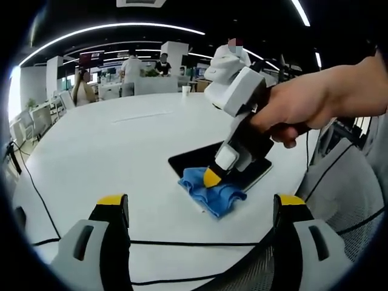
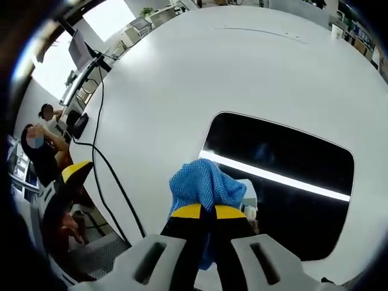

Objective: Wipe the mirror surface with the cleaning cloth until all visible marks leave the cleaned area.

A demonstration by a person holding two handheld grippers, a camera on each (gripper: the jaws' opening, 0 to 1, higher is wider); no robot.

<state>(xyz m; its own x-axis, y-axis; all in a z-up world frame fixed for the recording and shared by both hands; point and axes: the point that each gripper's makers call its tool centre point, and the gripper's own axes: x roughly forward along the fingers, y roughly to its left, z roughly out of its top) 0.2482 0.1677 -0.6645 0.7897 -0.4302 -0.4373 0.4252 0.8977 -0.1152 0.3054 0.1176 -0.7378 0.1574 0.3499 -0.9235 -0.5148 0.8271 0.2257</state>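
A: Entry, right gripper view. Your right gripper (image 2: pixel 202 212) rises from the bottom centre, its yellow-tipped jaws drawn together and clamped on the blue cleaning cloth (image 2: pixel 206 185). The cloth bunches up above the tips and lies over the lower left edge of the mirror (image 2: pixel 285 182).

B: And the mirror itself?

A: A dark rounded rectangle, flat on the white table (image 2: pixel 182 73), filling the centre right of the frame. A bright strip of ceiling light reflects across it as a diagonal line. A black cable (image 2: pixel 100 154) crosses the table at left.

B: Left gripper view?

A: Your left gripper (image 1: pixel 201 209) shows its two yellow-tipped jaws at lower left and lower right, well apart, with nothing between them. It hangs above the table, apart from the mirror. At centre right your hand (image 1: pixel 315 100) holds the right gripper, tilted down so its tip presses the cloth onto the near end of the mirror.

B: Background?

A: People (image 1: pixel 82 88) stand at desks in the upper left, far behind the table.
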